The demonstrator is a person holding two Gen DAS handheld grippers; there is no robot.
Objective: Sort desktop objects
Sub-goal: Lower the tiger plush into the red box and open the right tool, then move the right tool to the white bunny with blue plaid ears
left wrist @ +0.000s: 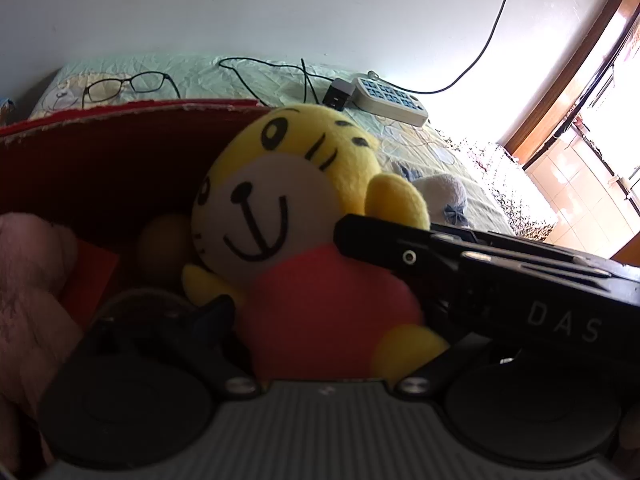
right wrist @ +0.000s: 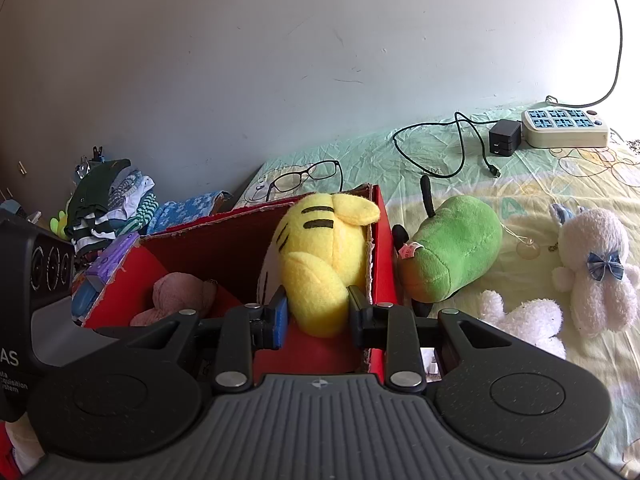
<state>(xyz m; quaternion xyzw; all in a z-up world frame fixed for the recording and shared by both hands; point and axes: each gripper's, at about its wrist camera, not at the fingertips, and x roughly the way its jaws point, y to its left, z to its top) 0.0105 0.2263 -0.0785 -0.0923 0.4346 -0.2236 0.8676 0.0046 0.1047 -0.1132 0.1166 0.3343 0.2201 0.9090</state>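
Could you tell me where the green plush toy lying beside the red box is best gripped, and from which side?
Grip the green plush toy across its plump middle, coming down from above. It lies on its side on the sheet, apart from the white plush toys, so the top is free. The red box wall crowds its near end, and the thin black stalk gives little to hold.

Daylight pours in from the window (left wrist: 592,92) at the right of the left wrist view, blowing out the wall beside it to pure white. The red box (left wrist: 100,168) interior sits in deep shadow there. The right wrist view is evenly lit and sharp. Both views curve strongly at the edges, with dark corners.
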